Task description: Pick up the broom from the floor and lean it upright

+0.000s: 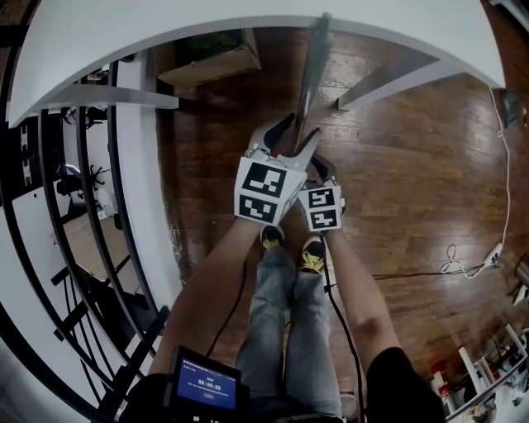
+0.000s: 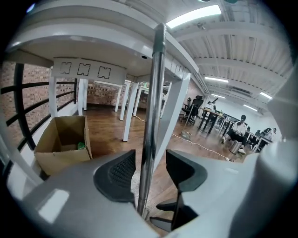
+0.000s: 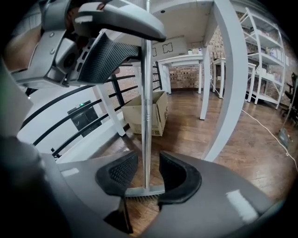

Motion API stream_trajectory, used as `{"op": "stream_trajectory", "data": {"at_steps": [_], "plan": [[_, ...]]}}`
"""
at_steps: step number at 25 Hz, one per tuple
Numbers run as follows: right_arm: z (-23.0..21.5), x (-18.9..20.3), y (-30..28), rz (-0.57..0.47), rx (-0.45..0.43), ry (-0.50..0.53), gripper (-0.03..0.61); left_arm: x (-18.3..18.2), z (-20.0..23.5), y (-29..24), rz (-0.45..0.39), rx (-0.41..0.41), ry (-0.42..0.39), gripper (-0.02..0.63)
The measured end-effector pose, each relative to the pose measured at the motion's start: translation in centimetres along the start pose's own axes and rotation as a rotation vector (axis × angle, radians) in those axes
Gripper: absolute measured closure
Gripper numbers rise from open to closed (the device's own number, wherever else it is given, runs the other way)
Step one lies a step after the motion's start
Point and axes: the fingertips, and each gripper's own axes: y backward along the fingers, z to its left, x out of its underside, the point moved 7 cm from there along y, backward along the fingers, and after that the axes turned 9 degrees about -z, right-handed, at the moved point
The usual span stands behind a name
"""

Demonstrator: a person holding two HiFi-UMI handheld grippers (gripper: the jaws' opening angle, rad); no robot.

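The broom's metal handle [image 1: 312, 74] stands upright, and its top rests against the edge of the white table [image 1: 248, 25]. My left gripper [image 1: 295, 136] is open around the handle [image 2: 151, 116], with a gap on each side between the pads and the pole. Lower down, my right gripper [image 1: 319, 171] is also open; the handle [image 3: 146, 93] runs between its jaws without touching either pad. The broom head [image 3: 144, 190] rests on the wooden floor just below those jaws. The left gripper's jaws show above in the right gripper view.
A cardboard box [image 1: 207, 58] stands under the table near the handle. White table legs [image 3: 228, 79] rise to the right. A black railing [image 1: 83, 206] runs along the left. Cables [image 1: 459, 264] lie on the floor at the right. People sit at desks far off [image 2: 240, 132].
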Motion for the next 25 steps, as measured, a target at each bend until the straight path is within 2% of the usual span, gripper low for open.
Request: {"op": "stream_trajectory", "data": {"at_steps": [9, 13, 15, 17, 20, 22, 25], "plan": [[-0.1, -1.6, 2.1, -0.073, 0.010, 0.007, 0.453, 0.6, 0.7, 1.4, 0.021, -0.026, 0.001, 0.388], [0.1, -3.7, 4.7, -0.125, 0.001, 0.028, 0.519, -0.1, 0.2, 4.0, 0.007, -0.039, 0.005, 0.396], [0.4, -5.0, 6.9, -0.140, -0.009, 0.032, 0.574, -0.8, -0.3, 6.3, -0.003, -0.054, 0.009, 0.437], [0.8, -6.3, 9.5, -0.134, -0.022, 0.041, 0.574, -1.8, -1.0, 9.2, -0.010, -0.079, 0.015, 0.478], [1.8, -8.5, 13.7, -0.119, -0.044, 0.027, 0.575, -3.6, -2.2, 13.6, -0.033, -0.124, 0.028, 0.595], [2.7, -10.0, 16.2, -0.128, -0.063, -0.006, 0.575, -5.0, -3.1, 16.0, -0.051, -0.138, 0.035, 0.597], [4.4, -12.0, 19.8, -0.131, -0.099, -0.113, 0.575, -6.9, -5.2, 19.2, -0.057, -0.141, 0.061, 0.598]]}}
